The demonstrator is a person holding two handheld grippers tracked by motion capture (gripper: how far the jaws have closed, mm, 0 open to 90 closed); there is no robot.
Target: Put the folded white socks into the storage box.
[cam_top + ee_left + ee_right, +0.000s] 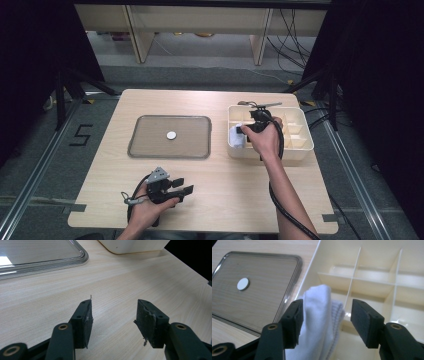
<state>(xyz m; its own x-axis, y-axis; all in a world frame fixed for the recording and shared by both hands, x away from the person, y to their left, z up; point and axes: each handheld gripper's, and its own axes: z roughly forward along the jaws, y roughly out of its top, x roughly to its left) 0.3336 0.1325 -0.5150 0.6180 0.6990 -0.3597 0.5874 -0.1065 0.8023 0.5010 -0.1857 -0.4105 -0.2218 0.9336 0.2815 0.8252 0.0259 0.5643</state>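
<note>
- While the right gripper (325,315) hangs over the near-left compartment of the cream divided box (305,145), its jaws stand spread wide with a white folded cloth (319,322) between them; the cloth leans against the left jaw's pad and a clear gap separates it from the right pad, so I judge that nothing is pinched
- In the high view the right gripper (250,127) sits over the left part of the box, at the right side of the wooden table (225,200), with the cloth (236,136) showing pale at the box's left end
- Risk: the cloth stands upright and loose, so it may flop over the box's left wall or across a divider instead of settling inside one compartment
- Risk: if the jaws close now, the pads could catch one fold only and drag the cloth up out of the box
- Risk: a fold touching the left pad might cling and follow the gripper if it lifts away
- The left gripper (113,320) rests at the near-left of the table, jaws spread and empty over bare wood; in the high view it (182,189) lies well apart from the cloth
- A clear tray (170,136) lies at the centre-left, carrying a small white disc (171,135)
</note>
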